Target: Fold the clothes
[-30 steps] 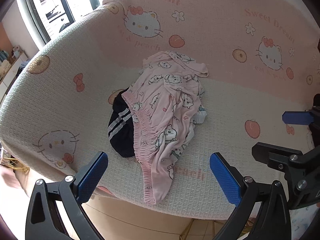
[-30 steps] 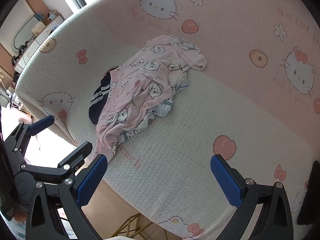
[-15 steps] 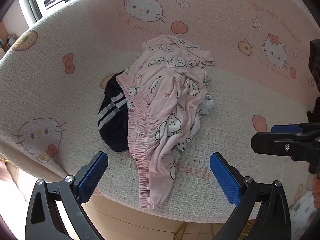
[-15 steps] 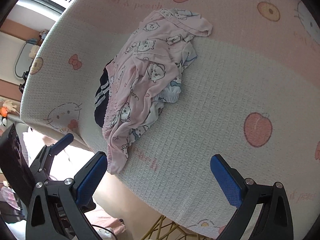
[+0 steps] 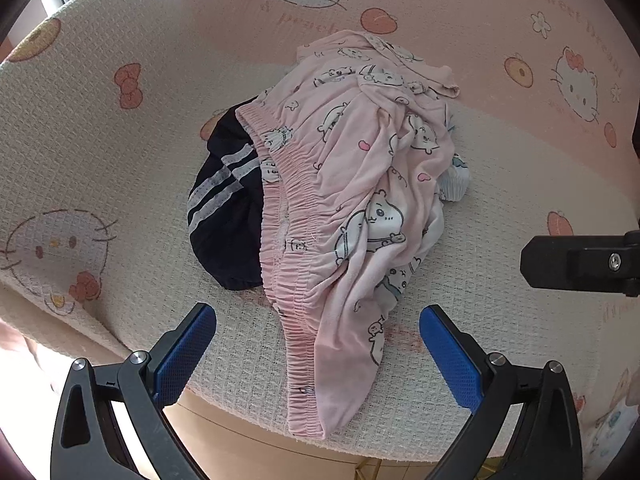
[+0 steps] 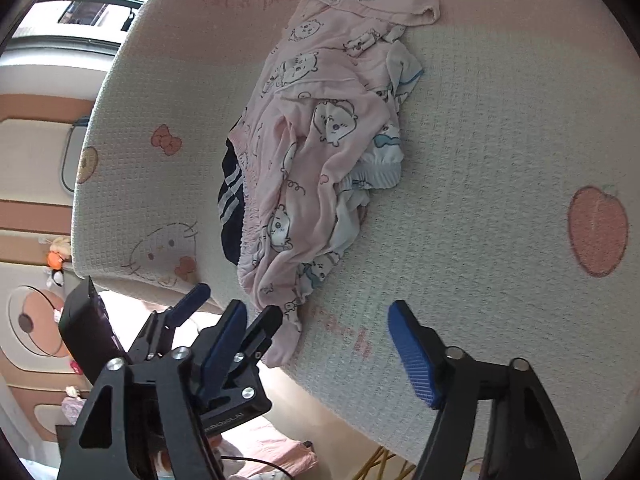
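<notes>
Blue-padded left gripper (image 5: 318, 354) stands wide, empty, straddling the near hem of the pink pyjama trousers (image 5: 352, 184). Right gripper (image 6: 320, 344) is closing on nothing. Trousers run lengthwise from the blanket (image 5: 100, 152) edge away, overlapping dark striped shorts (image 5: 224, 204).

The dark striped garment (image 5: 224, 204) lies mostly buried under the pink pyjama bottoms (image 5: 340, 184), so I can't tell what it is. A white-and-blue garment (image 6: 380, 156) peeks from beneath them too, mostly covered. The printed blanket (image 5: 100, 152) runs past the frame's edges. Room clutter at the left of the right wrist view is too blurred to identify.
</notes>
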`<action>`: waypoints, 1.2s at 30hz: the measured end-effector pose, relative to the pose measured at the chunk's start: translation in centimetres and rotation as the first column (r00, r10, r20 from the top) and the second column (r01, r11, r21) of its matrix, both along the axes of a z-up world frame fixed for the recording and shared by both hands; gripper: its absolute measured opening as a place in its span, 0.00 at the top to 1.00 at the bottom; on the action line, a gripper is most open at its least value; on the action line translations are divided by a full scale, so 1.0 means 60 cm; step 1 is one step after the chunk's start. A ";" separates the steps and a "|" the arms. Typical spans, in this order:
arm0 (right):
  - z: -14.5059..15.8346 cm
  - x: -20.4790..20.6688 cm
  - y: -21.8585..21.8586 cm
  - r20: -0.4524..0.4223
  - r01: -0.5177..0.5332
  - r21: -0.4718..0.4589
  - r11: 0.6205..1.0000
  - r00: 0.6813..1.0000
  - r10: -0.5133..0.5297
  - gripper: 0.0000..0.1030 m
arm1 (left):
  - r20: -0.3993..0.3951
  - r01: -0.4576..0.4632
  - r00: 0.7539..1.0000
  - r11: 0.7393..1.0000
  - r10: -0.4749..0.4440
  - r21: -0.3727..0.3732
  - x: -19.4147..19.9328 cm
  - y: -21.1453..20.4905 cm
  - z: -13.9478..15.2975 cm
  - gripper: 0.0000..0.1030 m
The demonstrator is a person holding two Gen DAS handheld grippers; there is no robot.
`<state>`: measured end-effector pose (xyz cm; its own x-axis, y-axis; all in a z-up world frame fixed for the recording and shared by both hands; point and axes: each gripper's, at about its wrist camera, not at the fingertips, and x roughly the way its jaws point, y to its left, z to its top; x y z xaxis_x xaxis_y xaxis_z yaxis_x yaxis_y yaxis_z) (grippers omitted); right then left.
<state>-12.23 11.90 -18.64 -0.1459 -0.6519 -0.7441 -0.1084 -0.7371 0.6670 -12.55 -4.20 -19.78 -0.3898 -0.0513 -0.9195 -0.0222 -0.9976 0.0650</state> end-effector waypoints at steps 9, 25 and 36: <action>-0.027 -0.017 -0.027 0.028 0.036 -0.180 0.983 0.999 -0.031 0.42 | -0.043 -0.001 0.999 1.000 0.000 -0.026 0.001 -0.013 -0.005 0.02; -0.093 -0.058 -0.064 0.126 0.133 -0.316 0.939 0.987 -0.097 0.45 | 0.012 0.047 0.999 0.998 -0.048 0.052 -0.015 -0.013 -0.050 0.22; -0.129 -0.081 -0.079 0.158 0.198 -0.359 0.912 0.976 -0.150 0.46 | -0.012 0.068 0.998 0.990 -0.067 0.124 -0.020 -0.027 -0.061 0.36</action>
<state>-17.09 7.14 -26.39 -0.2045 -0.8568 -0.4733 -0.3117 -0.4013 0.8613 -13.74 -5.84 -23.41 -0.3959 0.0901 -0.9139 -0.0896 -0.9942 -0.0592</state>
